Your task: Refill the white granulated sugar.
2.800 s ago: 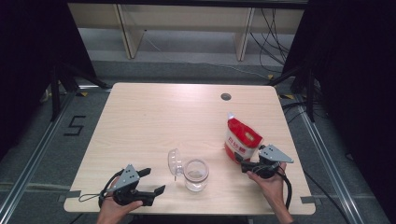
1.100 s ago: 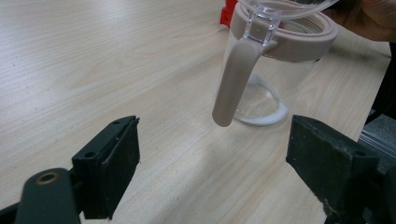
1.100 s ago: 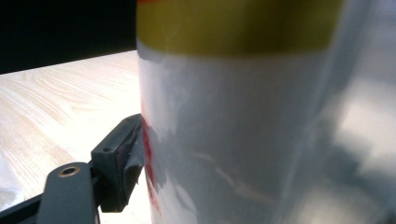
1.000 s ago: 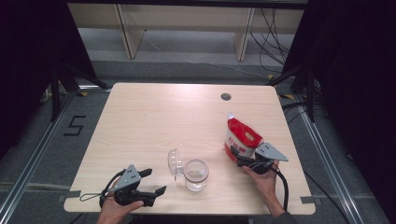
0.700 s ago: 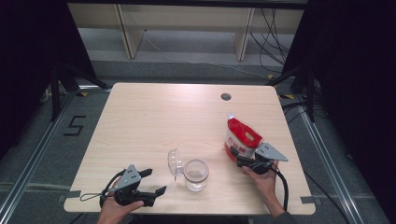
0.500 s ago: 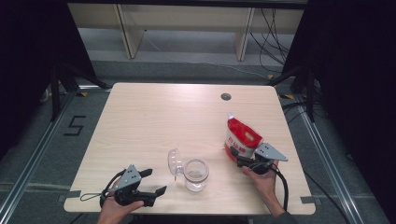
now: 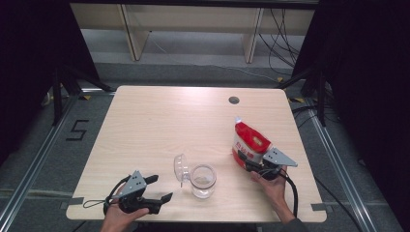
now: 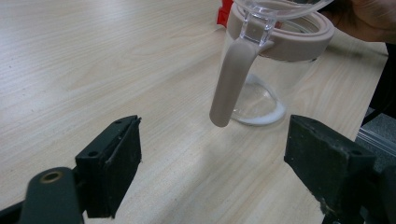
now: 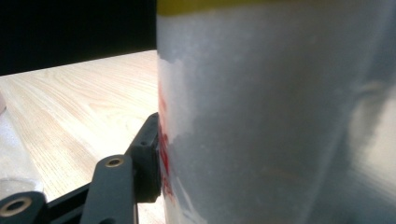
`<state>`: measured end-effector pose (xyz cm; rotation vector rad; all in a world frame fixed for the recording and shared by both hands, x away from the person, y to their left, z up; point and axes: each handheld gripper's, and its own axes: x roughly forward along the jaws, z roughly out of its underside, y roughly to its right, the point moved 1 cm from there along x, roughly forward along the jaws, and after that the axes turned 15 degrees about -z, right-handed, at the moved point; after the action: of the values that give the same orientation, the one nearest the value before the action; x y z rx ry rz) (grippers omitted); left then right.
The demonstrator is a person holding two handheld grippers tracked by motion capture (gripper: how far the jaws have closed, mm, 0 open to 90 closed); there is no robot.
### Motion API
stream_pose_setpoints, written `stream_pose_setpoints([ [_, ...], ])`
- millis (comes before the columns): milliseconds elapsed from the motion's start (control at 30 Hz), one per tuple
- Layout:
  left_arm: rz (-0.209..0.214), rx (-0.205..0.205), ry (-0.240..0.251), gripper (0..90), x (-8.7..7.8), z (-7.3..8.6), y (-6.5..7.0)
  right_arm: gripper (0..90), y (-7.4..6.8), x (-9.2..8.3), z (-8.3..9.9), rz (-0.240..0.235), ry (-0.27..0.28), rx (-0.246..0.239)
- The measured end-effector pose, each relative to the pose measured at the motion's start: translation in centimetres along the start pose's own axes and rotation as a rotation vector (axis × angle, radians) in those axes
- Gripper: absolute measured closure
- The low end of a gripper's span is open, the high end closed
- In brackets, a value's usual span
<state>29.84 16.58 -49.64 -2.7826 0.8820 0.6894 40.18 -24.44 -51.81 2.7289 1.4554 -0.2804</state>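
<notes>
On the light wooden table (image 7: 159, 125), the right claw (image 7: 247, 163) sits at about four o'clock from the table's middle, held by a hand (image 7: 271, 186) that comes in from the near edge. Its jaws have just been closing and now stand on either side of a red and white bag (image 7: 248, 144); in the right gripper view one black pad lies flat against the bag's (image 9: 275, 121) pale side, so the bag is gripped low down, standing tilted on the table. At about seven o'clock, near the front edge, the left claw (image 7: 160, 188) rests in the other hand (image 7: 121, 217) with its jaws spread wide and nothing between them. In the left gripper view they (image 8: 212, 172) point toward a clear jar (image 8: 261, 79) with a beige rim and a hinged lid swung open. The jar (image 7: 202, 181) stands at six o'clock, between the two claws, nearer the left claw and well apart from the bag.
</notes>
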Motion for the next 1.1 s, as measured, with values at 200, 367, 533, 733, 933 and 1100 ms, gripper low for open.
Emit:
stream_pose_setpoints([
  [200,0.006,0.005,0.012,19.0,0.0,-0.1,-0.2,46.4,-0.4,0.0,-0.1,0.032,-0.001,0.035],
  [367,0.003,-0.012,0.012,19.3,0.0,0.0,-0.2,47.4,-0.4,-0.2,-0.3,0.029,-0.027,0.026],
  [533,0.007,0.040,0.006,20.0,-0.1,-0.1,-0.2,48.2,-0.6,-0.5,-0.6,0.020,-0.058,0.021],
  [733,-0.005,-0.003,0.000,20.2,-0.2,0.1,-0.3,48.9,-0.9,-0.6,-1.2,0.042,-0.099,-0.103],
  [933,-0.001,0.007,0.002,20.2,-0.2,0.1,-0.3,49.0,-1.5,-0.9,-1.9,0.043,-0.093,-0.145],
  [1100,0.000,0.033,0.008,19.8,-0.2,0.0,-0.4,49.2,-3.0,-1.4,-3.7,0.056,-0.131,-0.284],
])
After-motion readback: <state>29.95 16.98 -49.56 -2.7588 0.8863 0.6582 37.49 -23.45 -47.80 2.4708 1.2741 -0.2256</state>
